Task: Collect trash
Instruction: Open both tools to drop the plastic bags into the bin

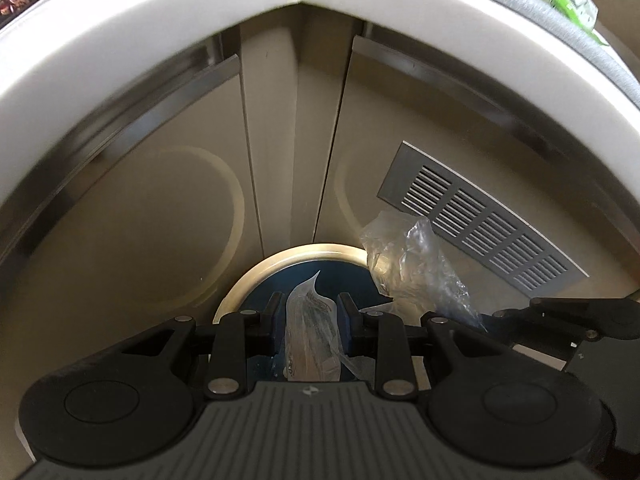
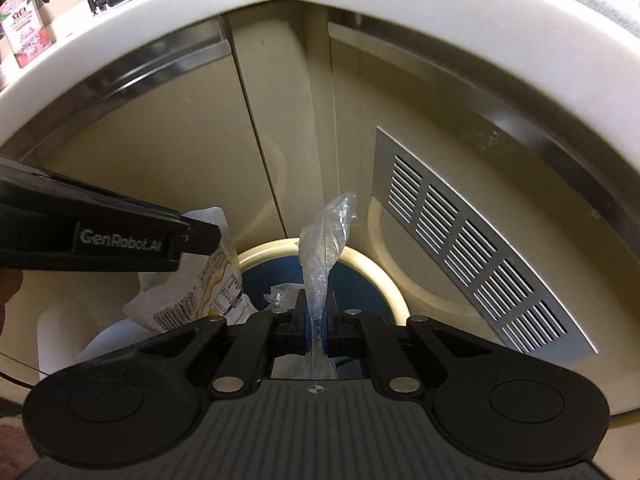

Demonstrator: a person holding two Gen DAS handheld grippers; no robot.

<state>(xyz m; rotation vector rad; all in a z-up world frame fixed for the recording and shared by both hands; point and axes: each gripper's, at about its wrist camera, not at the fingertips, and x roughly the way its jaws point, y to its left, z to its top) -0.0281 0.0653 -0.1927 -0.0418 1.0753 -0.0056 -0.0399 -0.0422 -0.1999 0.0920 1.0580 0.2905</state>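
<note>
A round bin point(image 1: 256, 276) with a cream rim and blue liner stands on the floor by a cabinet corner; it also shows in the right wrist view point(image 2: 376, 268). My left gripper point(image 1: 308, 312) is shut on a printed white wrapper point(image 1: 310, 320) and holds it over the bin mouth. In the right wrist view the same wrapper point(image 2: 212, 280) hangs from the left gripper point(image 2: 200, 236) at the bin's left edge. My right gripper point(image 2: 316, 316) is shut on a clear crumpled plastic film point(image 2: 326, 240) above the bin. That film point(image 1: 408, 260) also shows at the right in the left wrist view.
Beige cabinet doors point(image 1: 140, 200) meet at a corner behind the bin, under a white countertop edge point(image 1: 200, 12). A metal vent grille point(image 2: 460, 240) sits in the right-hand door. A pink carton point(image 2: 24, 28) stands on the counter at the far left.
</note>
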